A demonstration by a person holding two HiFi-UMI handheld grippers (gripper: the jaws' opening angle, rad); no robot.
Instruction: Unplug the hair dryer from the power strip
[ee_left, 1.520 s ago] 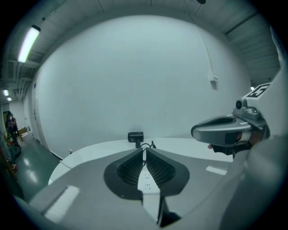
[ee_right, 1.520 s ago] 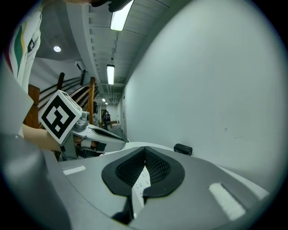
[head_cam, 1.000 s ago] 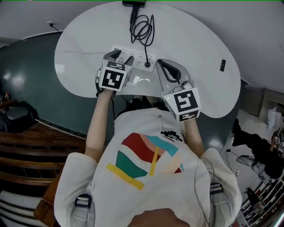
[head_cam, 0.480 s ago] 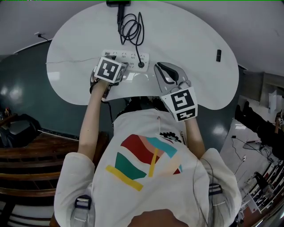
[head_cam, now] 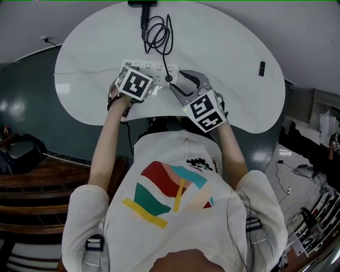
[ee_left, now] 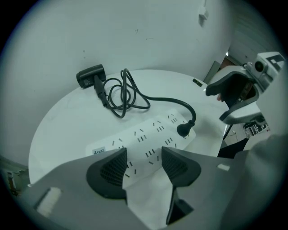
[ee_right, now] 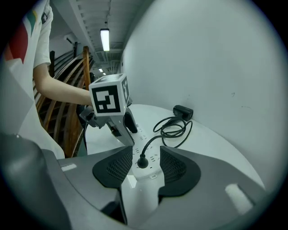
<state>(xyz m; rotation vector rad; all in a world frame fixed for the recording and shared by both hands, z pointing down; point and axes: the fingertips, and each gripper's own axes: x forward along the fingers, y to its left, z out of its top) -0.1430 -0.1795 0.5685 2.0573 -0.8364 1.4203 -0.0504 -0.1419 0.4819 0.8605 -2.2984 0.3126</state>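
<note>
The right gripper (ee_right: 146, 158) had swung in since before, fingers opening wide astride the plug (ee_right: 143, 162). The left gripper's (ee_left: 144, 162) fingers, opening too, framed the power strip (ee_left: 150, 133); unpinned, it might lift with the plug. The hair dryer (ee_left: 90, 75) sat farthest.

The power strip (head_cam: 156, 68) lies crosswise on the bench (head_cam: 223, 48), near my edge. The plug (head_cam: 169, 78) sits in the strip's right end. From it the cord (head_cam: 158, 37) runs away from me, loops in a coil behind the strip and ends at the hair dryer (head_cam: 142, 4) on the far edge. A small object (head_cam: 261, 67) lies well apart on my right.
</note>
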